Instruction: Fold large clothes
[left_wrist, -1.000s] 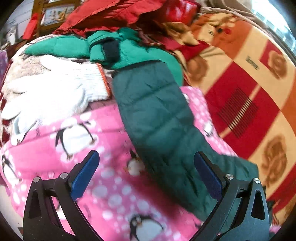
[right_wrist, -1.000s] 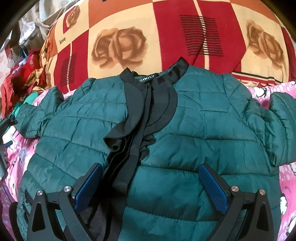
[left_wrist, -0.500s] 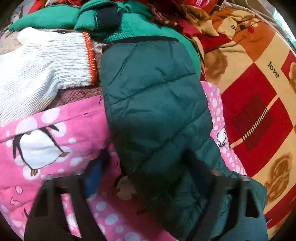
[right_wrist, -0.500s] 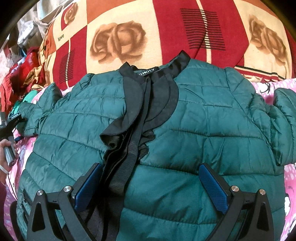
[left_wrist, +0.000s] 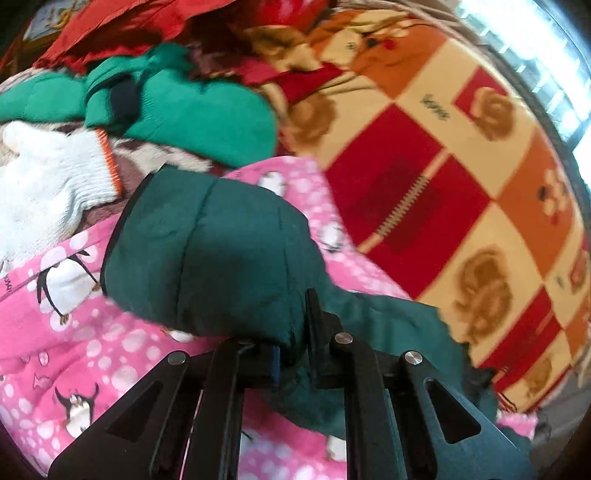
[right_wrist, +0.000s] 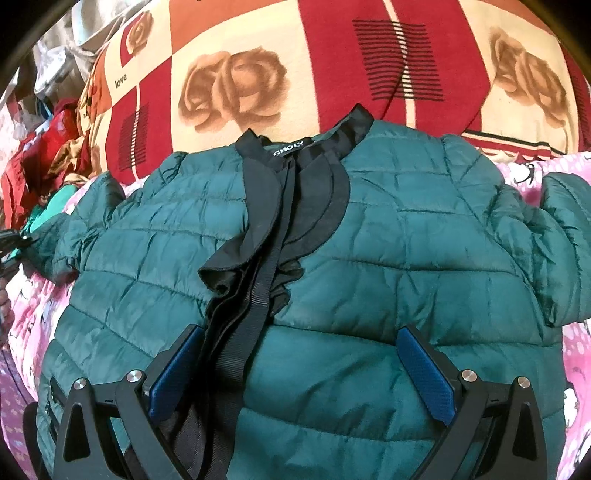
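A dark green quilted jacket (right_wrist: 388, 258) lies front up on a pink penguin-print blanket (right_wrist: 29, 306), black collar toward the far side. My right gripper (right_wrist: 299, 365) is open and hovers low over the jacket's lower front, its blue pads either side of the black placket. In the left wrist view my left gripper (left_wrist: 291, 350) is shut on the jacket's left sleeve (left_wrist: 210, 251), which is lifted and bunched, cuff pointing away from me. That sleeve also shows at the left of the right wrist view (right_wrist: 55, 240).
A red, orange and cream rose-print blanket (left_wrist: 461, 166) covers the bed beyond the pink one (left_wrist: 74, 350). A white knit glove (left_wrist: 44, 184), a bright green garment (left_wrist: 192, 110) and red clothes (left_wrist: 129, 26) are piled at the far left.
My left gripper has closed on the green sleeve and raised it, pulling the cuff back off the green pile. The right gripper has stayed open over the jacket.
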